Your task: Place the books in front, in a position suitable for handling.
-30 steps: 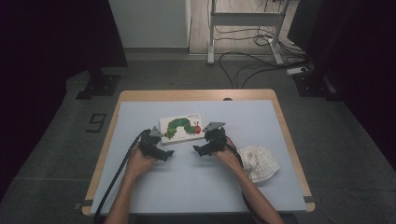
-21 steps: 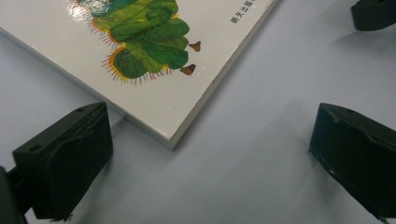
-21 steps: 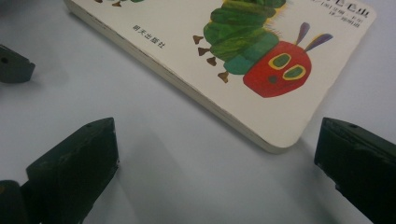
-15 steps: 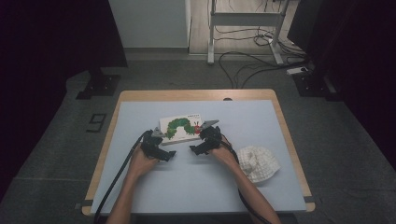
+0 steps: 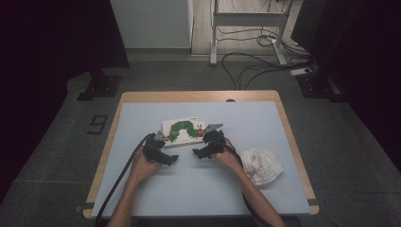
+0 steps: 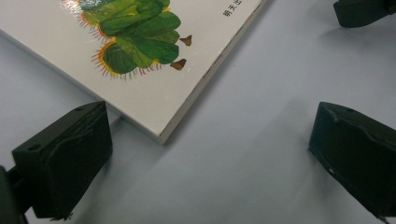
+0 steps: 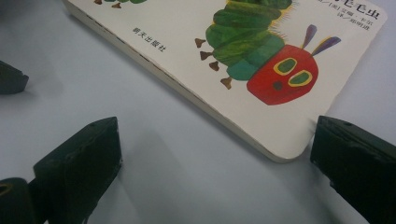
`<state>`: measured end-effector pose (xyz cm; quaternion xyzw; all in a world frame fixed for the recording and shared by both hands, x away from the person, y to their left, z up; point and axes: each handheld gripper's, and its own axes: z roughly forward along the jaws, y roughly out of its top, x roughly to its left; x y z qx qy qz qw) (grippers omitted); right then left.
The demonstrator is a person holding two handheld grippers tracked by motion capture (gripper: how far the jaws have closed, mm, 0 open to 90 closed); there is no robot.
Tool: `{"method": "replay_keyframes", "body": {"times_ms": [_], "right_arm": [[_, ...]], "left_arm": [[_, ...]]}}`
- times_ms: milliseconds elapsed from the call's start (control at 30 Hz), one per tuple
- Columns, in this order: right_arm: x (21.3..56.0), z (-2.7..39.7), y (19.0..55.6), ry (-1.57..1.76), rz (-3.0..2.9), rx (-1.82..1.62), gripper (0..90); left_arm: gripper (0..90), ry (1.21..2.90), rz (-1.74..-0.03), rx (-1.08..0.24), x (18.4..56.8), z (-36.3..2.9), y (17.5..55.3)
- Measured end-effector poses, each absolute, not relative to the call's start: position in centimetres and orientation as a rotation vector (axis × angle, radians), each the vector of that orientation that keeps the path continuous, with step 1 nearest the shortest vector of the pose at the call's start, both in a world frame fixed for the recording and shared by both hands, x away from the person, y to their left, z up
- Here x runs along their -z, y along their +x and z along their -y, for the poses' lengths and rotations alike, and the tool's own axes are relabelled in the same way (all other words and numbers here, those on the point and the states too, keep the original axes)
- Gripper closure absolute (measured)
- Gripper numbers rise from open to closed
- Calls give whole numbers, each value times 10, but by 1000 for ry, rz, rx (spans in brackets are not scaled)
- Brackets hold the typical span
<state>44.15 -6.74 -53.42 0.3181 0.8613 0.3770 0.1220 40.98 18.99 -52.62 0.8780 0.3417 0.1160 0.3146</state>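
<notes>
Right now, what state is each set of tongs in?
Left tongs: open, holding nothing, at the book's near corner.
Right tongs: open, holding nothing, at the book's other near corner.

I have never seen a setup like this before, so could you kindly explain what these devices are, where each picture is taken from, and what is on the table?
A person sits at a table covered in pale blue, holding a hand-operated two-jaw tool in each hand: the left gripper and the right gripper. The high view looks down from above. The other two pictures come from small cameras riding on each gripper, looking along its black jaws. Between the grippers lies a picture book with a green caterpillar on its cover, closed and flat. A white knitted hat lies to the person's right. Both grippers stand open near the book's near corners; nothing is held.
</notes>
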Motion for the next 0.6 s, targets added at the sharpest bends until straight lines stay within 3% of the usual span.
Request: {"method": "replay_keyframes", "body": {"times_ms": [600], "right_arm": [[532,73,414,958,-2540,-1095,8]], "left_arm": [[0,2348,-851,-276,525,-186,379]]}}
